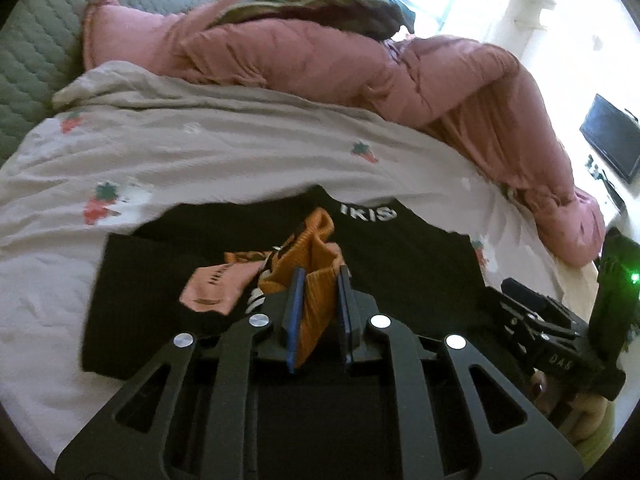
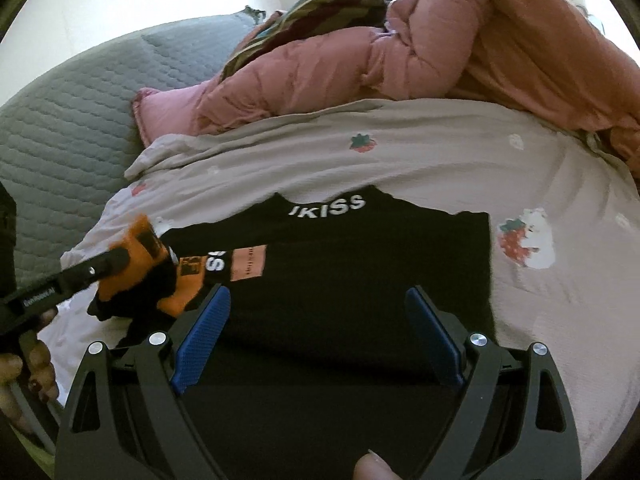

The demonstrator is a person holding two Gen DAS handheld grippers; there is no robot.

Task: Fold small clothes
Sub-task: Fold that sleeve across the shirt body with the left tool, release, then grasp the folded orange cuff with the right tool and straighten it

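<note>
A black folded garment [image 1: 400, 256] with white lettering lies flat on the bed sheet; it also shows in the right wrist view [image 2: 360, 264]. On it lie an orange ribbed sock [image 1: 316, 304] and a pink sock [image 1: 212, 288]. My left gripper [image 1: 320, 276] is shut on the orange sock, whose cuff sticks up past the fingertips. In the right wrist view the left gripper [image 2: 120, 258] holds the orange sock [image 2: 152, 264] at the garment's left edge. My right gripper [image 2: 320, 296] is open and empty above the black garment; it also shows at the right of the left wrist view [image 1: 516, 292].
The grey sheet [image 1: 200, 152] has strawberry prints. A bunched pink duvet [image 1: 360, 64] with a striped cloth [image 1: 320, 4] on top lies behind. A grey quilted headboard [image 2: 68, 120] stands at the left. A dark screen [image 1: 612, 140] hangs on the far right wall.
</note>
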